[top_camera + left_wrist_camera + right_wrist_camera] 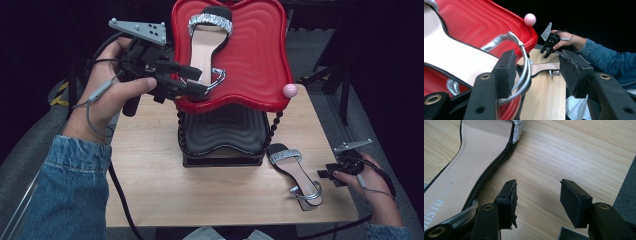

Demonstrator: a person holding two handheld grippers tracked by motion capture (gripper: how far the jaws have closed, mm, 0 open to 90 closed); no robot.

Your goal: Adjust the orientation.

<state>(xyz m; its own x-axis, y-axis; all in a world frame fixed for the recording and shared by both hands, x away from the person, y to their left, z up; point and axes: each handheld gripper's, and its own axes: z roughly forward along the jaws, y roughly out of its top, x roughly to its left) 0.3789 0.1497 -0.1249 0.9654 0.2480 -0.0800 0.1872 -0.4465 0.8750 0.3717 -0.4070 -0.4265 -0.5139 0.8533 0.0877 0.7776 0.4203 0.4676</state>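
Red and wavy, the tray (250, 60) sits tilted on a black stand (222, 137) at the far middle of the wooden table (150, 170), carrying 1 sandal (207, 40) whose silver ankle strap (217, 77) hangs at the tray's near edge. At the left, the left gripper (192, 82) has its jaws parted at that strap, 1 pad just beside the loop and the other clear of it, gripping nothing. At the near right, a 2nd sandal (297, 172) lies flat on the table, and the right gripper (325, 174) rests just right of its heel with jaws released and only bare wood between them.
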